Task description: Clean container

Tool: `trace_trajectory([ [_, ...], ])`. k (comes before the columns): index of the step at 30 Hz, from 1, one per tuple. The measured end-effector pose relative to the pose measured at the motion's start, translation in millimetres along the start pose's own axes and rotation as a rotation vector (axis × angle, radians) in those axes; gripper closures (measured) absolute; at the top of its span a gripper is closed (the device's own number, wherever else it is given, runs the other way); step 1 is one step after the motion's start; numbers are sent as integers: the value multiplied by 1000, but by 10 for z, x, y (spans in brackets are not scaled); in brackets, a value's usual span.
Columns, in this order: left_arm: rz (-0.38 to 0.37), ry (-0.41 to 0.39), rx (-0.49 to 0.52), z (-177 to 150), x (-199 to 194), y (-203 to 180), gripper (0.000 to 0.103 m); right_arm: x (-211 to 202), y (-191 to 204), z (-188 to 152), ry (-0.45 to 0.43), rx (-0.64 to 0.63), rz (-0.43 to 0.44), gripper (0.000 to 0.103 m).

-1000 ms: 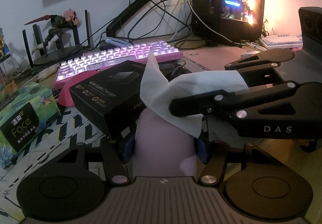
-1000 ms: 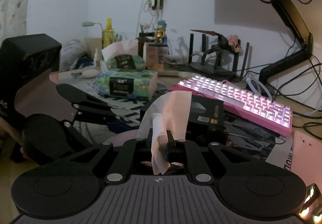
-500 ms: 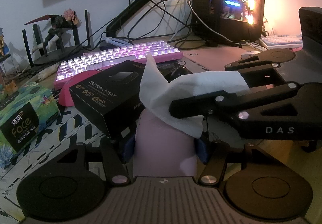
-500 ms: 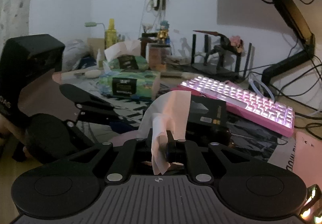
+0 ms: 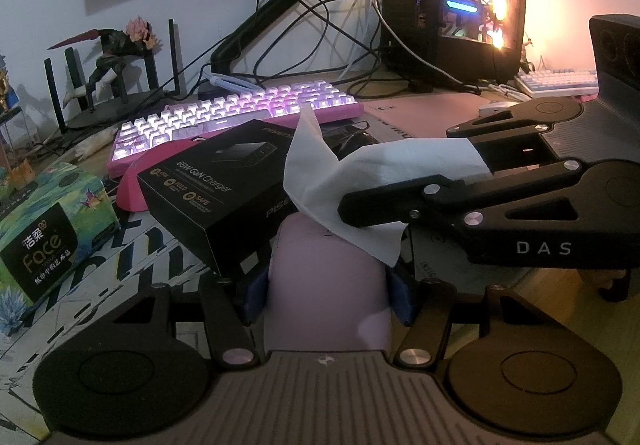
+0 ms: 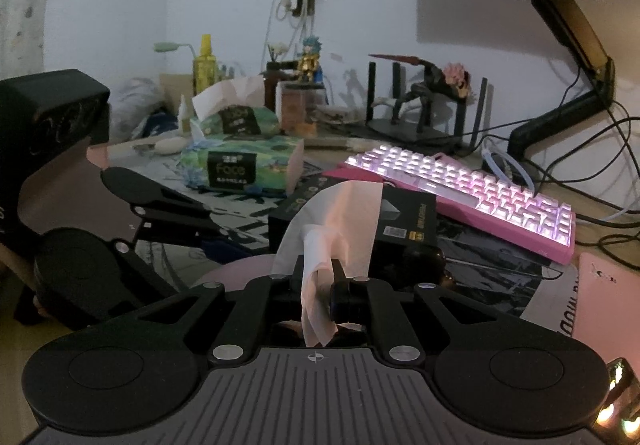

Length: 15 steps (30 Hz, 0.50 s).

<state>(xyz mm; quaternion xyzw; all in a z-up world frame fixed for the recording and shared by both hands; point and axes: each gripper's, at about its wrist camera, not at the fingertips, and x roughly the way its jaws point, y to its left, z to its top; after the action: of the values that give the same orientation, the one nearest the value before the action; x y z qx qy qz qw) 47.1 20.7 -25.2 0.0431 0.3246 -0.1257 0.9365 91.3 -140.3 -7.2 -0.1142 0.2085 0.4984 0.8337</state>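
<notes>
A pale pink container [image 5: 328, 269] stands upright between the blue pads of my left gripper [image 5: 328, 297], which is shut on its sides. From the right comes my right gripper [image 5: 360, 207], shut on a white tissue [image 5: 360, 177] that drapes over the container's top rim. In the right wrist view the tissue [image 6: 336, 221] is pinched in my right gripper [image 6: 320, 285] and stands up in front of it. The container's rim [image 6: 232, 271] shows just below, with the left gripper [image 6: 208, 225] reaching in from the left. The inside of the container is hidden.
A black charger box [image 5: 224, 189] lies right behind the container, with a lit pink keyboard [image 5: 240, 113] beyond it. A green tissue box [image 5: 48, 229] sits at the left. A glowing PC case [image 5: 452, 5], cables, a monitor arm [image 5: 256, 25] and figurines crowd the back.
</notes>
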Motion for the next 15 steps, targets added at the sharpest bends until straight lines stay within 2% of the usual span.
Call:
trace_trajectory([
  [15, 0, 0, 0, 0, -1, 2, 43, -22, 25, -2, -8, -21, 18, 91],
])
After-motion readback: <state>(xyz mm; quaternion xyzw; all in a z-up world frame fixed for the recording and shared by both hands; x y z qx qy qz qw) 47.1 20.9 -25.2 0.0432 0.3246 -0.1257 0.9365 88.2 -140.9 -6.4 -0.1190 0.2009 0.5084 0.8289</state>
